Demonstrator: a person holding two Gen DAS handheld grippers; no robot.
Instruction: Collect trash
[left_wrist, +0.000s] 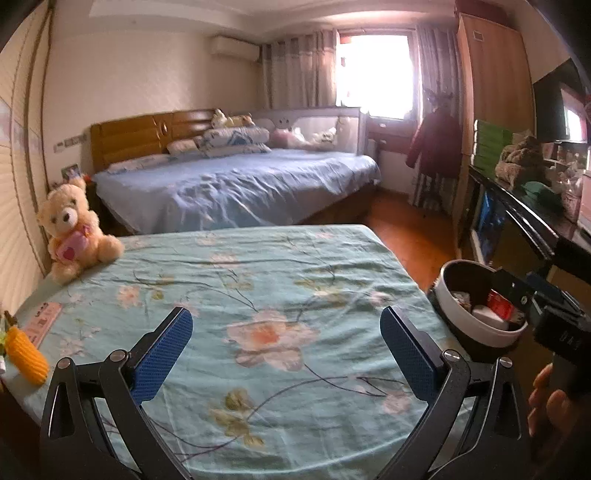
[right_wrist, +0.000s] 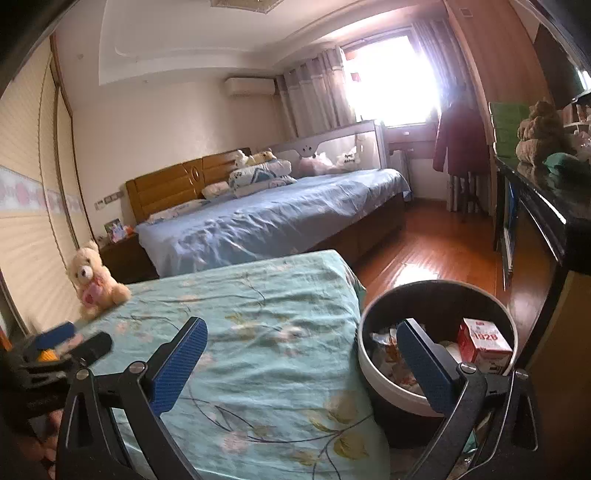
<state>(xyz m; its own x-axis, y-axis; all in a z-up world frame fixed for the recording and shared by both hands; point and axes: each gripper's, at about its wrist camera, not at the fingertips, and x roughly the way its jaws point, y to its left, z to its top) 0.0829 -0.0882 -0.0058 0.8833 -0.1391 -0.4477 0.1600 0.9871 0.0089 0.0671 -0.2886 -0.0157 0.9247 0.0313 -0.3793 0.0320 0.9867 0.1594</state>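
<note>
A round trash bin (right_wrist: 384, 380) with a white rim stands beside the right edge of the table; it also shows in the left wrist view (left_wrist: 461, 314). Inside lie a red and white carton (right_wrist: 484, 341) and crumpled wrappers (right_wrist: 388, 354). My right gripper (right_wrist: 299, 336) is open and empty, with one finger over the table and the other over the bin. My left gripper (left_wrist: 286, 325) is open and empty above the floral tablecloth (left_wrist: 258, 295). The right gripper's body (left_wrist: 554, 314) shows at the right of the left wrist view, next to the bin.
A teddy bear (left_wrist: 72, 230) sits at the table's far left corner. A yellow corn-shaped toy (left_wrist: 26, 354) and a pink card (left_wrist: 42, 321) lie at the left edge. A bed (left_wrist: 236, 184) stands behind the table. A dark cabinet (right_wrist: 546, 218) lines the right wall.
</note>
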